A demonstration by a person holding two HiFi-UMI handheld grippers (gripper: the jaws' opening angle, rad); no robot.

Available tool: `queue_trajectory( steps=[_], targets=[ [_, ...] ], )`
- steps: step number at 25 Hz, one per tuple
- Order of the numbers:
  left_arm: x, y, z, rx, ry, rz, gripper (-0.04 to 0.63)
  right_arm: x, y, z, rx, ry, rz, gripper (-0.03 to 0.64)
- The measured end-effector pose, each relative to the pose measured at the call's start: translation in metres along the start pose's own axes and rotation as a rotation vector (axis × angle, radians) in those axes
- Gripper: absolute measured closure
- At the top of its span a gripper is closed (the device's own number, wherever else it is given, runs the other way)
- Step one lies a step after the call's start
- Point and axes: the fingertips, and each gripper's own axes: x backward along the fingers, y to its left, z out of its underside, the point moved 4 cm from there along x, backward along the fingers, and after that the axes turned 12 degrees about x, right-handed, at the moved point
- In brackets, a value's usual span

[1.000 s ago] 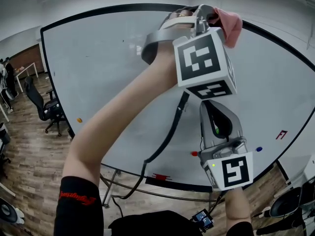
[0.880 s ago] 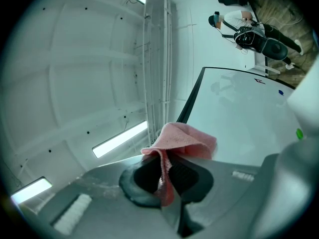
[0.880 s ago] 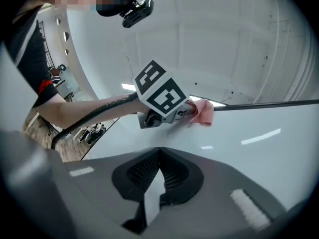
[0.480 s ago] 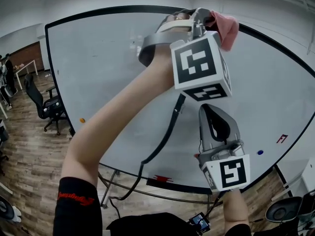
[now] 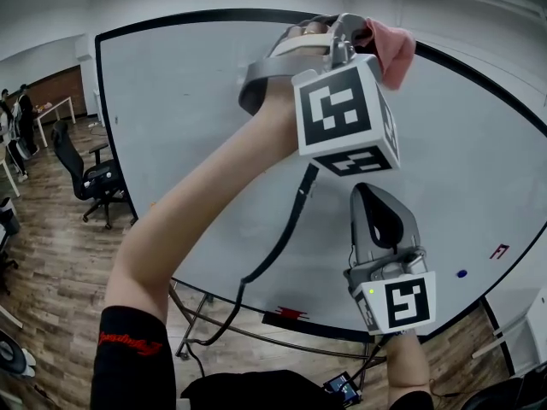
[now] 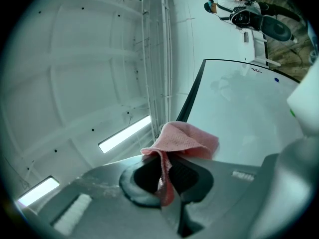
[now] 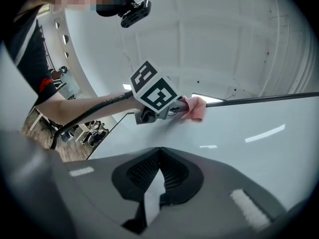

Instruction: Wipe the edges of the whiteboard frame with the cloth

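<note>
Pink cloth (image 6: pixel 182 139), clamped in left gripper (image 6: pixel 164 176), should press flat along the top edge of the whiteboard frame (image 5: pixel 214 14); right gripper (image 7: pixel 159 176) closed, empty.

The cloth (image 5: pixel 391 49), pinched in the left gripper (image 5: pixel 357 31), now sits slightly further left along the top of the whiteboard frame (image 5: pixel 214 14), closer to the upper-left corner than a second ago. The head view is turned more to the left. The frame's left edge (image 5: pixel 101 109) and the office chair (image 5: pixel 90 182) appear further right, and the blue magnet (image 5: pixel 461 273) lies lower and further right. The right gripper (image 5: pixel 369 196) now covers the small red magnet, and the forearm (image 5: pixel 197 203) covers the orange dot.
</note>
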Motion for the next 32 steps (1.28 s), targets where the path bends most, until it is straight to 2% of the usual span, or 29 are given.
queue_trajectory(
  steps=[17, 24, 32],
  targets=[
    [0.011, 0.027, 0.031, -0.003, 0.004, -0.007, 0.574, -0.023, 0.023, -0.005, -0.014, -0.012, -0.006, 0.615],
    [0.023, 0.051, 0.053, 0.000, -0.003, -0.009, 0.574, -0.043, 0.049, -0.014, -0.014, -0.006, -0.010, 0.615],
    [0.019, 0.048, 0.058, -0.010, 0.007, -0.007, 0.574, -0.040, 0.050, -0.008, -0.029, -0.006, -0.008, 0.615]
  ],
)
